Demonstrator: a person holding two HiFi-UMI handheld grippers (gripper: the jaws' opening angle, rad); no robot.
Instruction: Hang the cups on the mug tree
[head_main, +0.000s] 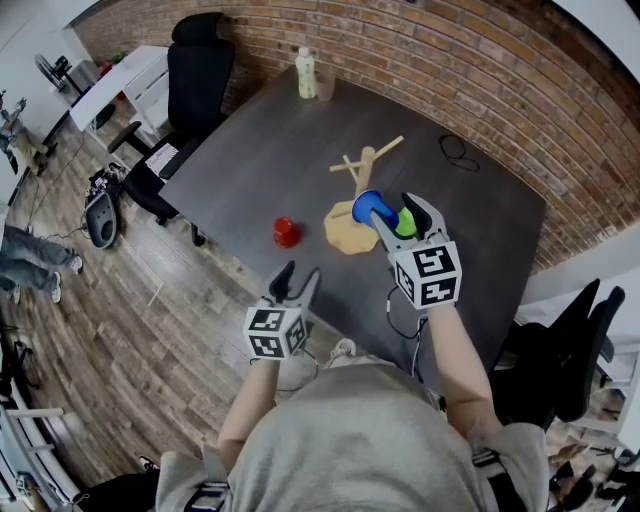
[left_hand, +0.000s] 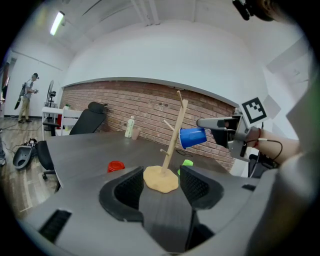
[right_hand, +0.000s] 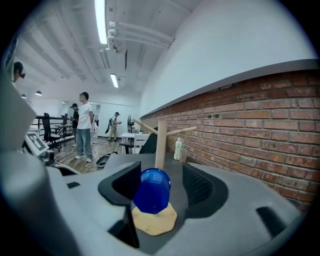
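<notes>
The wooden mug tree (head_main: 366, 160) stands on its tan base (head_main: 350, 228) on the dark table (head_main: 260, 160). A blue cup (head_main: 372, 207) hangs in the air close beside the trunk, between the jaws of my right gripper (head_main: 395, 210). In the right gripper view the blue cup (right_hand: 151, 191) rests against the left jaw with a gap to the right jaw, in front of the tree (right_hand: 160, 142). A green cup (head_main: 407, 222) lies by the base and a red cup (head_main: 286, 232) sits to its left. My left gripper (head_main: 298, 275) is open and empty at the near table edge.
A bottle (head_main: 306, 73) and a glass (head_main: 325, 87) stand at the table's far edge, and a black cable (head_main: 455, 150) lies at the right. Office chairs (head_main: 195, 70) stand round the table. People (right_hand: 84, 125) stand far off in the room.
</notes>
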